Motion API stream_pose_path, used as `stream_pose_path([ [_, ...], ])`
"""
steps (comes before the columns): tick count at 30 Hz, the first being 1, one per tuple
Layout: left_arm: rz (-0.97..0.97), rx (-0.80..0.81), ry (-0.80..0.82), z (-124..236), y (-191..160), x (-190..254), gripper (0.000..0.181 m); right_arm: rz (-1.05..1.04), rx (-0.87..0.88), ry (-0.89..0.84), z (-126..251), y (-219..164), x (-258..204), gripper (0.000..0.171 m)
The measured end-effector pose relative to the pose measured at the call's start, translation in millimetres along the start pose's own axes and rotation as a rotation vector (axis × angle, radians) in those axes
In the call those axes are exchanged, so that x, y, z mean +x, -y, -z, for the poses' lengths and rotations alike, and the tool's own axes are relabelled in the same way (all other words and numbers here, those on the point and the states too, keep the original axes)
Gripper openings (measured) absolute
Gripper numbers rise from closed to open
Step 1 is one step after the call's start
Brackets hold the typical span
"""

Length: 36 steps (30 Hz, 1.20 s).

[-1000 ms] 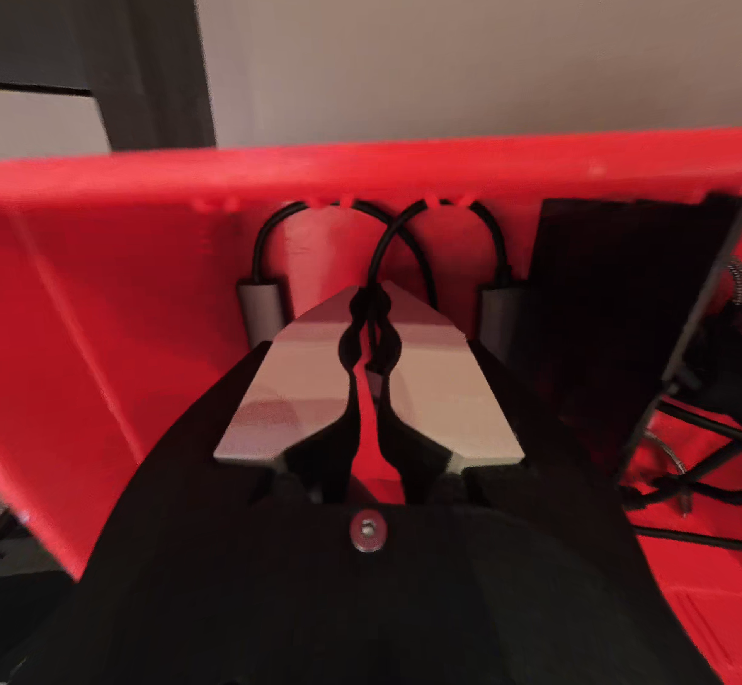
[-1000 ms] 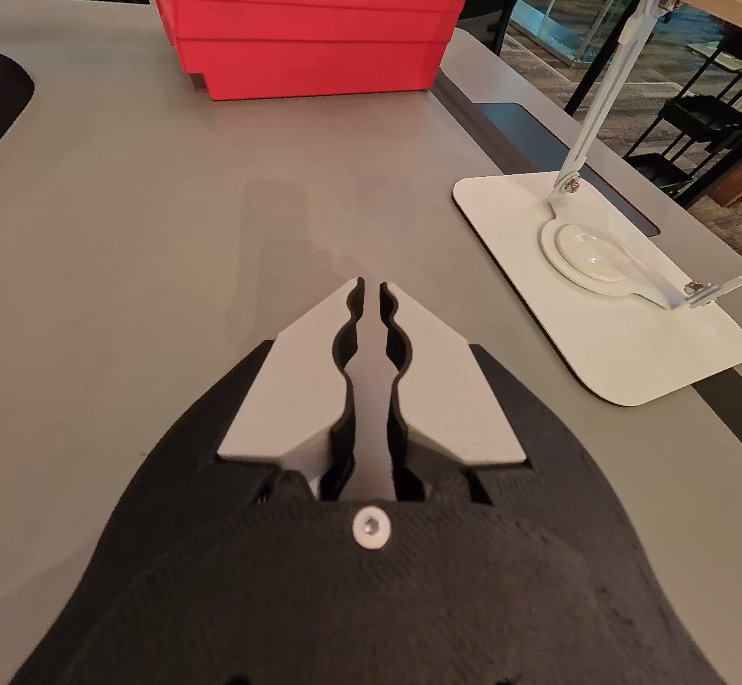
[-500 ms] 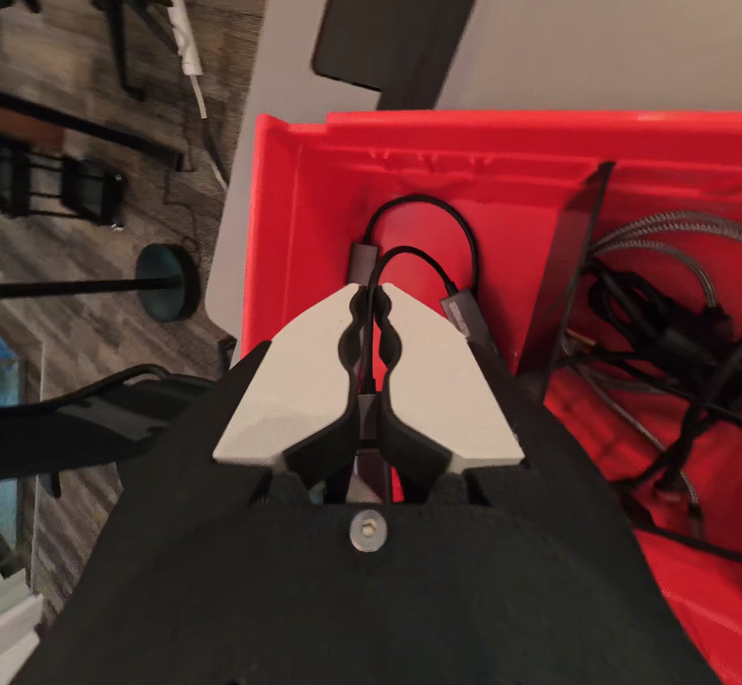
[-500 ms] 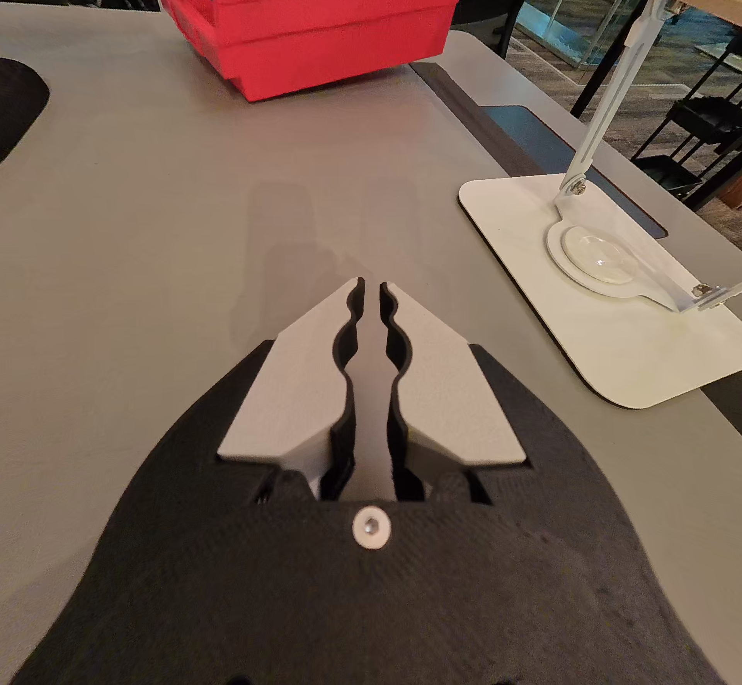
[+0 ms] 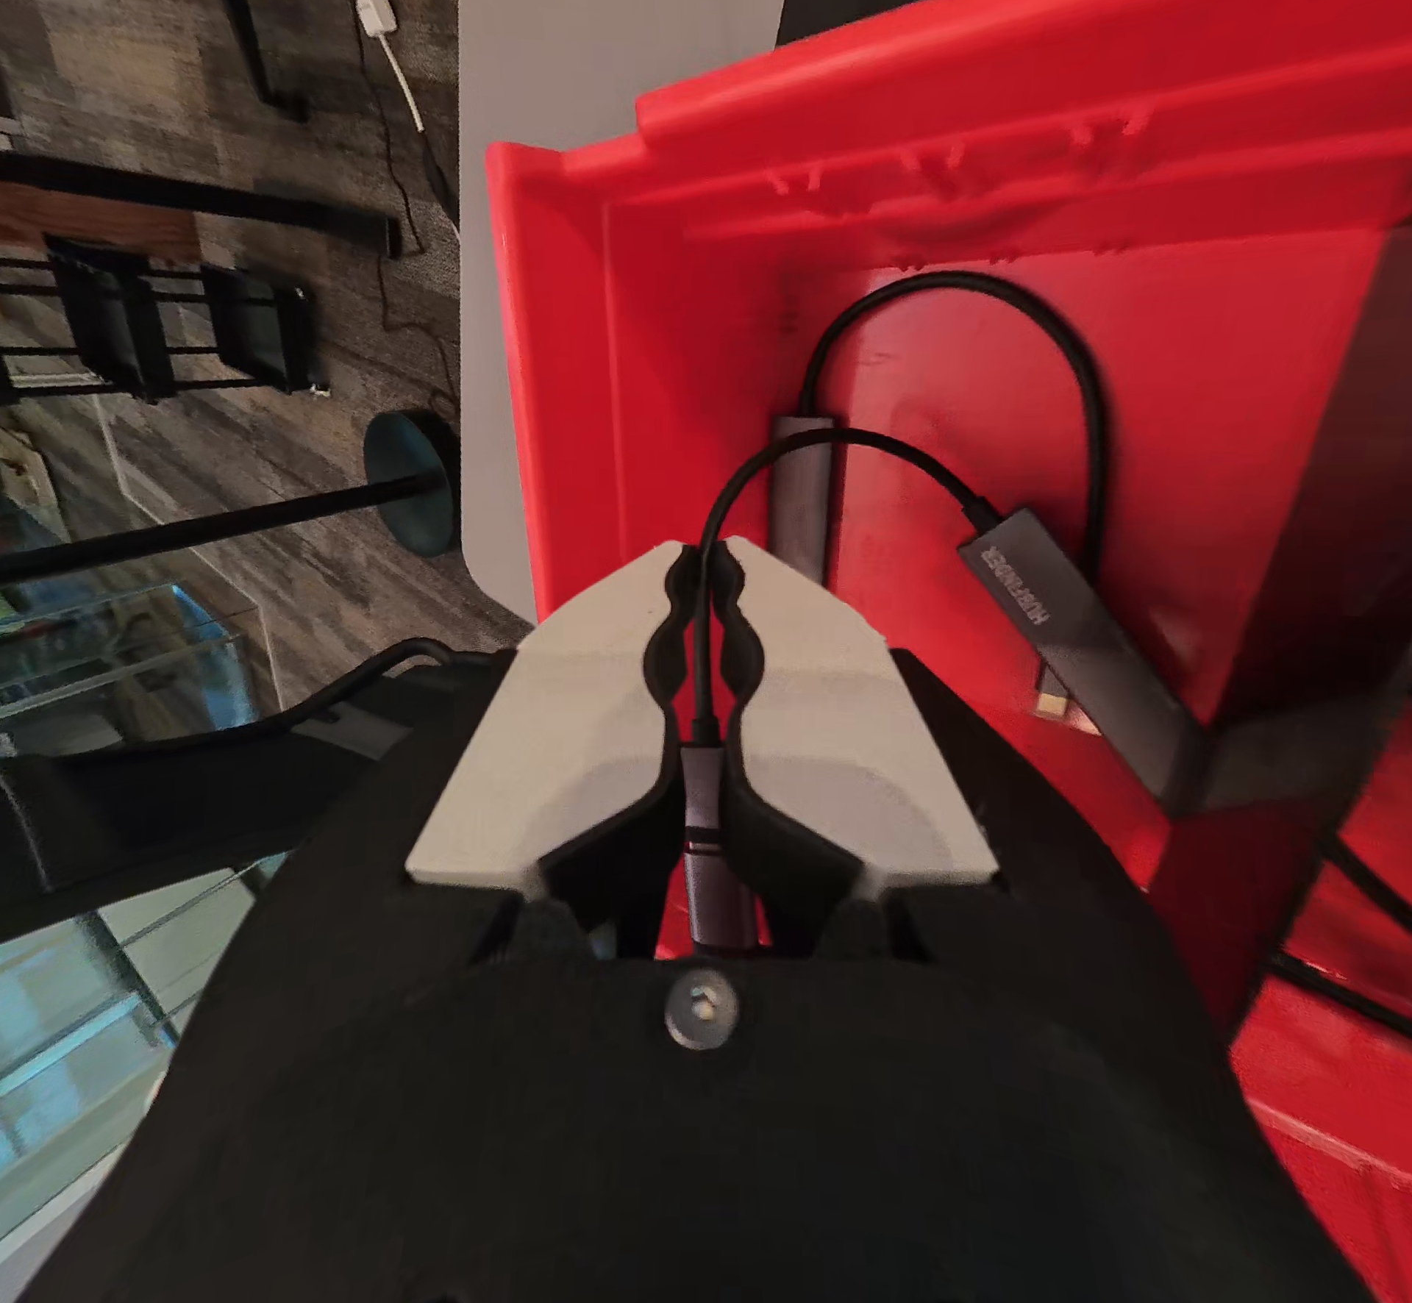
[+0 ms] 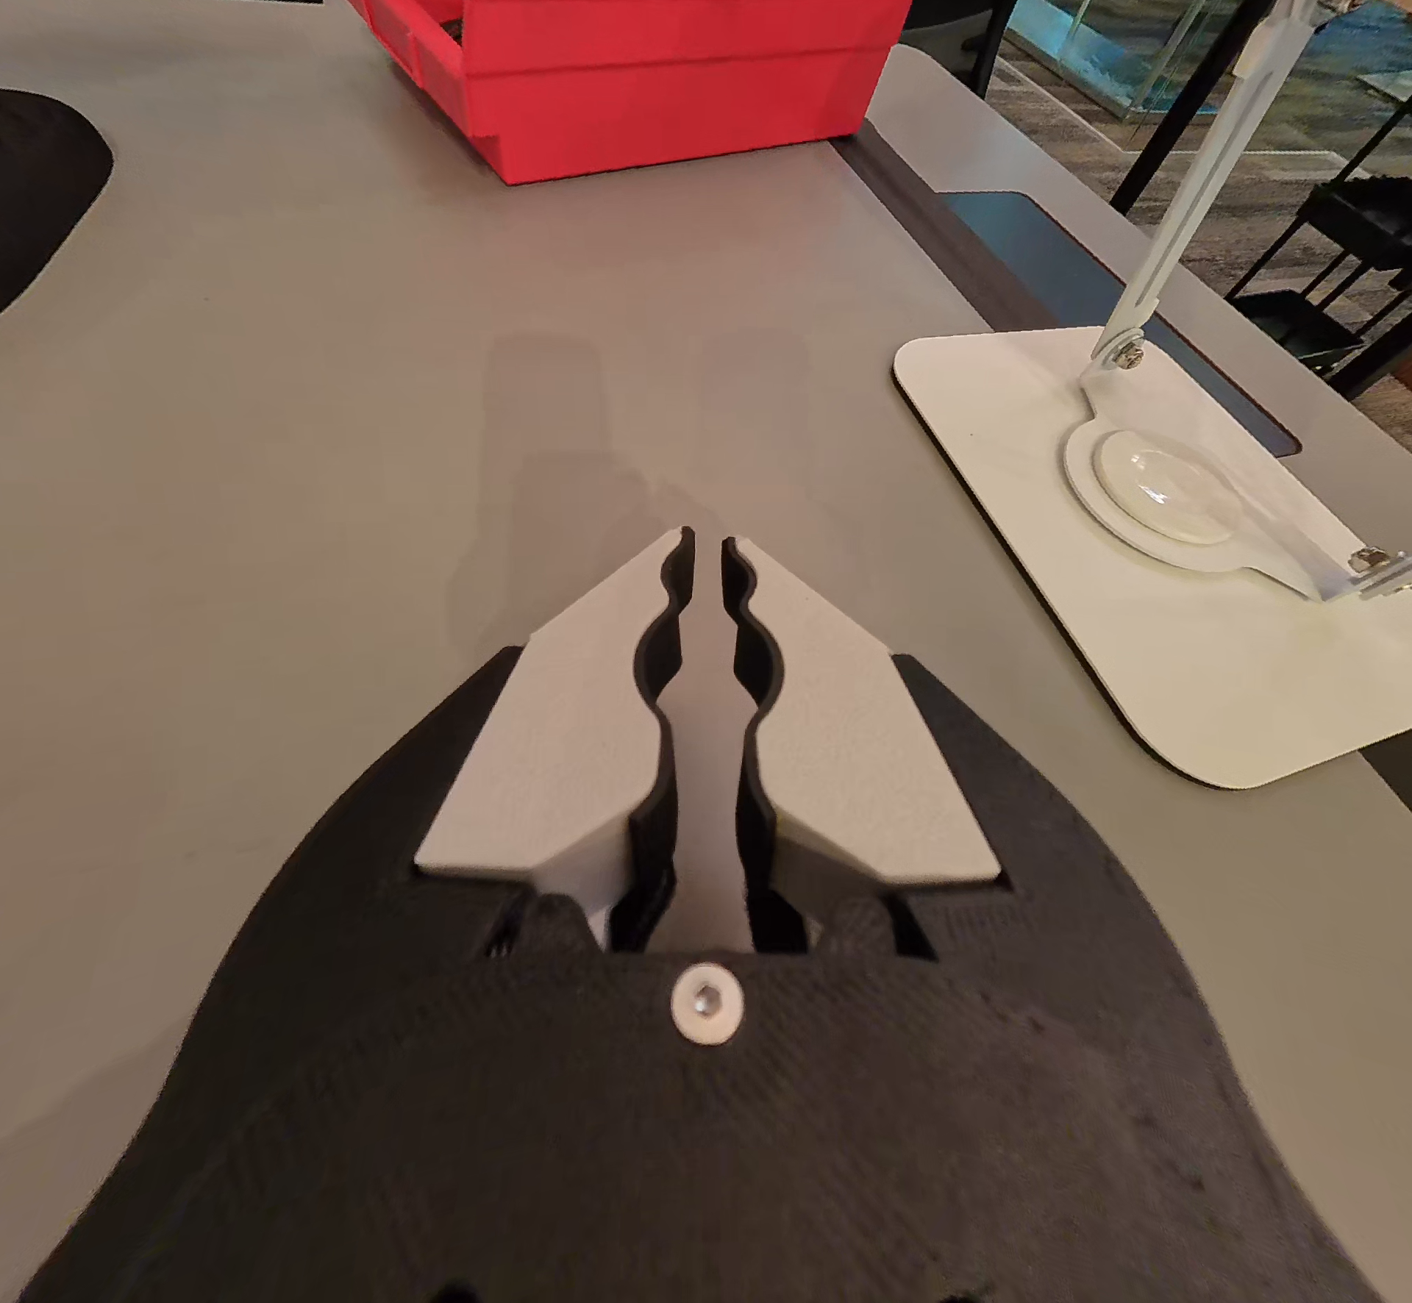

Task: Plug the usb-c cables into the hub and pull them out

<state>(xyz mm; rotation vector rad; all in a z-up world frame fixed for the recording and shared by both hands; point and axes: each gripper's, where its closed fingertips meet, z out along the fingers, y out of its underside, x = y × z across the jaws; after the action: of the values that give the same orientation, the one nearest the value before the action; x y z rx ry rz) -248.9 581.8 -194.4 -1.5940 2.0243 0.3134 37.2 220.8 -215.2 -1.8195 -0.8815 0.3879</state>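
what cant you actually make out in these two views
- Left wrist view: the tip of the grey plug held by the left gripper is hidden behind its black body.
- Left wrist view: the lower end of the hub is covered by a dark divider.
- Right wrist view: the red bin walls hide its contents.

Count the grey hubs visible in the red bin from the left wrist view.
2. One hub lies angled, right of the left claw; another hub stands against the red bin wall behind. More may be hidden.
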Motion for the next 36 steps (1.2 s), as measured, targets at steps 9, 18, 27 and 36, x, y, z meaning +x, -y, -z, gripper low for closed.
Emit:
stream_pose_path([
  [9, 0.007, 0.025, 0.066, -16, 9, -22, 0.003, 0.002, 0.002, 0.013, 0, 0, -2, 0.004],
  [18, 0.121, 0.178, 0.413, 51, 14, -74, 0.004, -0.002, 0.008, 0.016, 1, 1, -3, 0.003],
  [27, 0.269, 0.394, 0.658, 206, 44, -83, 0.003, -0.06, 0.054, -0.049, 7, 9, 12, 0.0],
  [36, 0.06, 0.613, 0.398, 274, 166, 31, 0.003, 0.006, 0.01, -0.147, 21, 9, 26, 0.0],
])
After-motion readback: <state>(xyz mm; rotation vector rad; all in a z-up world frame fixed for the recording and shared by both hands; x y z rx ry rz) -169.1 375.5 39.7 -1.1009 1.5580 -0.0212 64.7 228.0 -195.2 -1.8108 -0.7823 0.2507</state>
